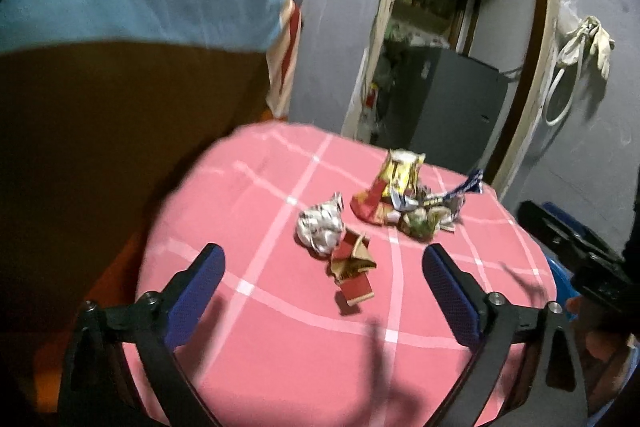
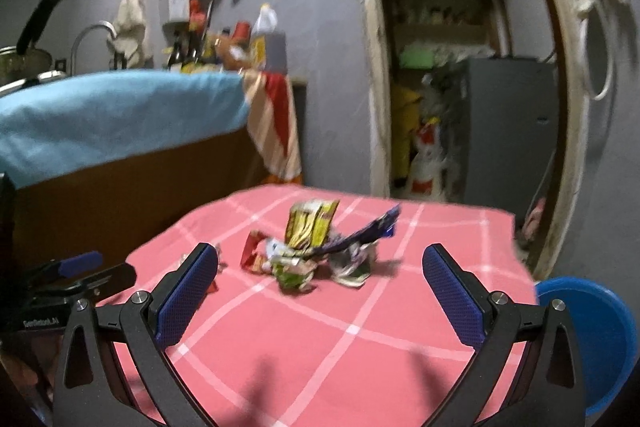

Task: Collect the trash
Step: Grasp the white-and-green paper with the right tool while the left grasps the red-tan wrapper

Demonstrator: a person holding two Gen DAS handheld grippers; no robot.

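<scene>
Nearest, the left gripper [image 1: 324,267] and right gripper [image 2: 320,267] both stood wide, nothing between their pads. The wrappers [image 1: 400,203] lay heaped mid-table on the pink checked cloth [image 1: 280,347], their print blurred. A blue bin [image 2: 592,339] was cut off at right. Beyond: grey wall [image 2: 320,27], doorway [image 2: 460,67].
</scene>
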